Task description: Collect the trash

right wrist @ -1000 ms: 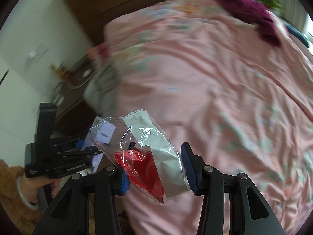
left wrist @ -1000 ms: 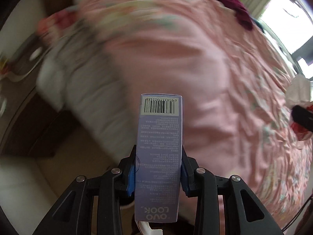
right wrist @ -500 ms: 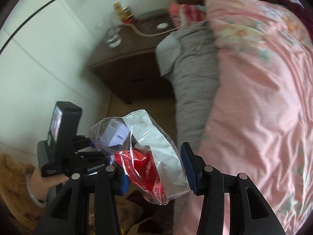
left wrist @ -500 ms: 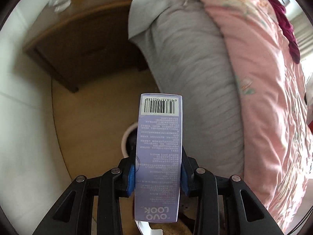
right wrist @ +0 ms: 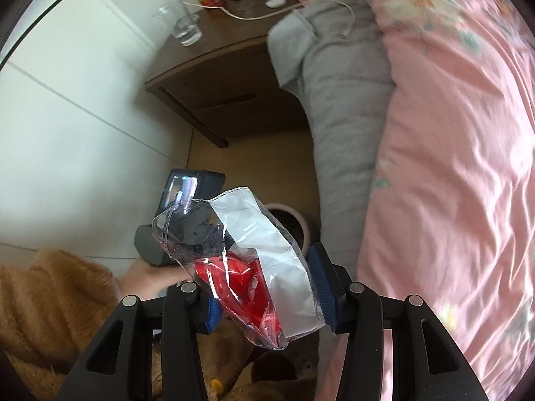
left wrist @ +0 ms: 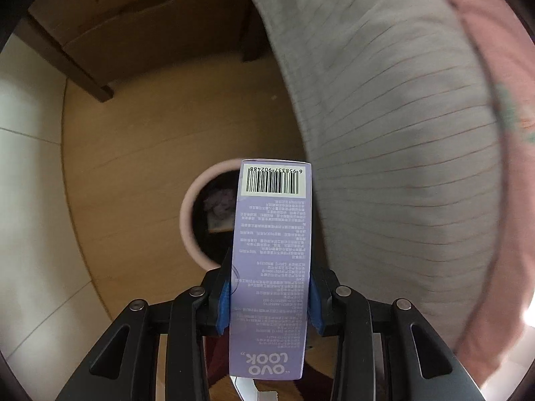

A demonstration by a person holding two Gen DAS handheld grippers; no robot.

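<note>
Trash fills both my tongs: my left gripper (left wrist: pixel 270 297) is clamped on a tall lilac carton (left wrist: pixel 271 267), barcode end forward, and my right gripper (right wrist: pixel 265 295) pinches a crinkled clear wrapper (right wrist: pixel 254 267) with red and white inside. Beyond the carton, a round bin (left wrist: pixel 190 214) stands on the wooden floor (left wrist: pixel 127 167), just beside the grey striped bedding (left wrist: pixel 401 167), near the dark nightstand (right wrist: pixel 227 93).

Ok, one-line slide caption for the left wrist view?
Left gripper clamps a purple OVO LOOK box above the pink-rimmed trash bin on the wood floor beside the bed.
</note>
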